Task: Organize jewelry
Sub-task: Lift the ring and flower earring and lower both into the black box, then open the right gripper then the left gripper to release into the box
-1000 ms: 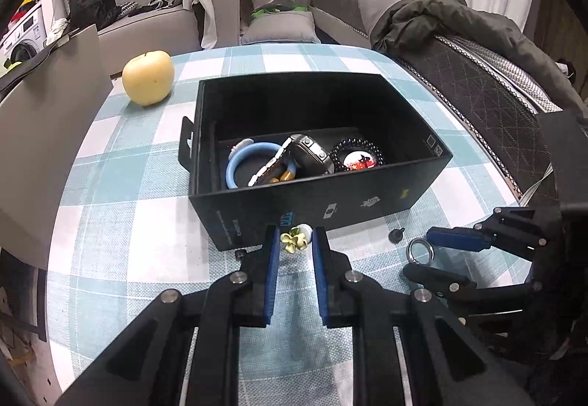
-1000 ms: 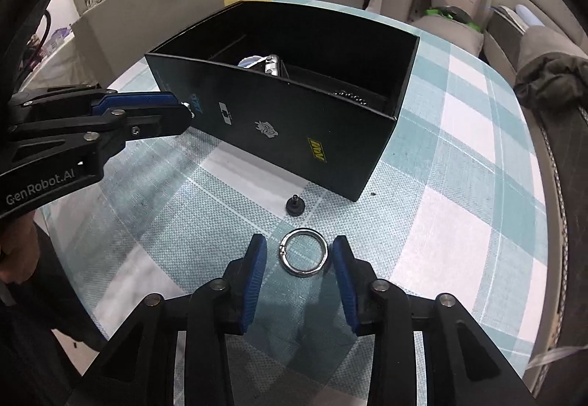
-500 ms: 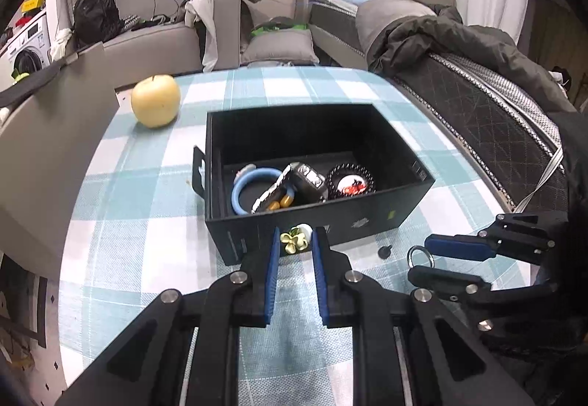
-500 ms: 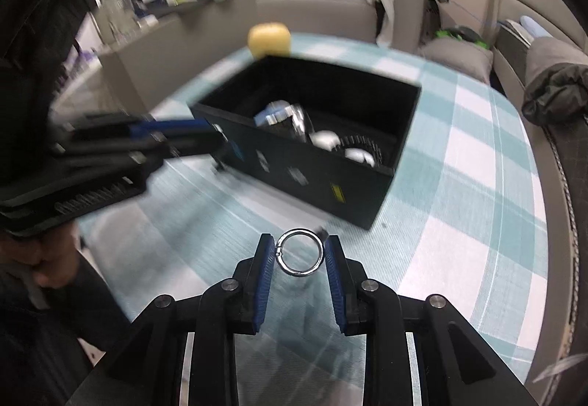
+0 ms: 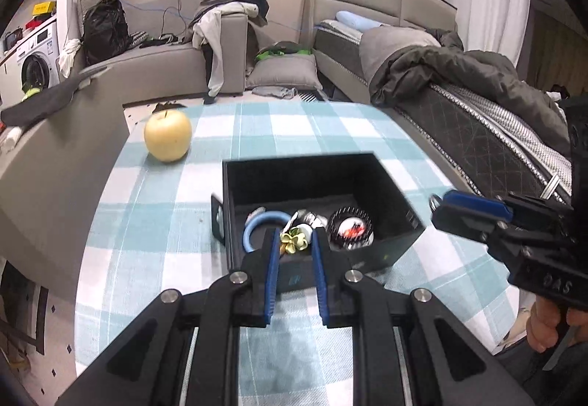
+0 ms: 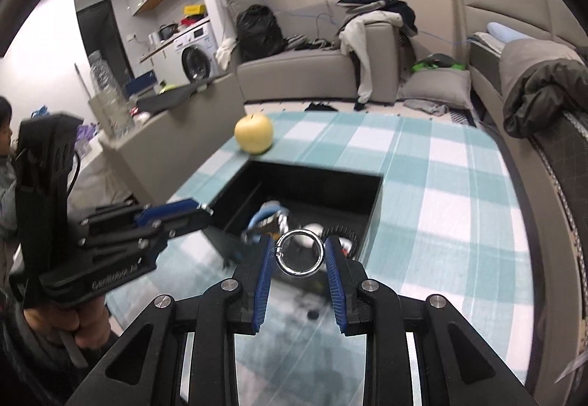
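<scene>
A black open box (image 5: pixel 400 200) stands on the checked tablecloth and holds a blue bangle (image 5: pixel 253 226), a watch and a black beaded bracelet (image 5: pixel 351 227). My left gripper (image 5: pixel 294 240) is shut on a yellow-green flower piece (image 5: pixel 294 240), held in the air over the box's near wall. My right gripper (image 6: pixel 299 251) is shut on a silver ring (image 6: pixel 299 251), raised above the box (image 6: pixel 373 196) near its front edge. The right gripper also shows in the left wrist view (image 5: pixel 437 203), and the left gripper in the right wrist view (image 6: pixel 207 211).
A yellow apple (image 5: pixel 168 136) sits on the table behind the box at the left. A small black stud (image 6: pixel 313 314) lies on the cloth in front of the box. A grey sofa, a bed with blankets and a washing machine surround the table (image 5: pixel 147 222).
Both grippers rose from the tablecloth with their pieces and moved forward over the box. The right gripper closed on the ring and lifted it.
</scene>
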{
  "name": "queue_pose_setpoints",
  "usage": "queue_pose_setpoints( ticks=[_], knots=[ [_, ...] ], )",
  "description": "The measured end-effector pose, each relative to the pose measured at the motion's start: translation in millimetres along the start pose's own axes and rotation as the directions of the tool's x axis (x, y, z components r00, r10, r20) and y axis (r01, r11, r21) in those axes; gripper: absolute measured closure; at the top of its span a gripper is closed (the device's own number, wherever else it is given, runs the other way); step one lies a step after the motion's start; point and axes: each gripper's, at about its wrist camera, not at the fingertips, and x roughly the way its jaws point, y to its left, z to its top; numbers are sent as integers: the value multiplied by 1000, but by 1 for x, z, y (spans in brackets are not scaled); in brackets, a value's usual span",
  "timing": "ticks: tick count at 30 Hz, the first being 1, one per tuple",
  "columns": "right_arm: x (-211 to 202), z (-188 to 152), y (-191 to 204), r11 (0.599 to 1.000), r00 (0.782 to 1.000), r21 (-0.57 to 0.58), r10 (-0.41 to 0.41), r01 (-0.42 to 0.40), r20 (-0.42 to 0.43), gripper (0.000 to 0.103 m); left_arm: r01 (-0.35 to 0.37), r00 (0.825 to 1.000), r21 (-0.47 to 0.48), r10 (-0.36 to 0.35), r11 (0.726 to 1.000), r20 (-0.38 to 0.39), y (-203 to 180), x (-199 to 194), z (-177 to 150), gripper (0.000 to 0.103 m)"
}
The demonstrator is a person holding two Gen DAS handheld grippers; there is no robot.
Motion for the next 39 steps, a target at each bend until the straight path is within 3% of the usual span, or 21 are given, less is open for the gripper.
queue_pose_setpoints(
  ticks=[10, 14, 23, 39],
  knots=[
    [2, 53, -10, 999, 998, -39, 13, -11, 63, 76, 3, 998, 26, -4, 1000, 60, -4, 1, 45, 90],
    [22, 43, -22, 999, 999, 24, 36, -37, 33, 76, -3, 998, 26, 1, 1000, 63, 1, 22, 47, 90],
    [66, 26, -29, 999, 996, 30, 38, -35, -86, 76, -23, 1000, 37, 22, 999, 13, 4, 51, 38, 90],
    [95, 28, -20, 1000, 989, 23, 18, -15, -146, 76, -24, 998, 23, 25, 999, -59, 11, 66, 31, 90]
  ],
)
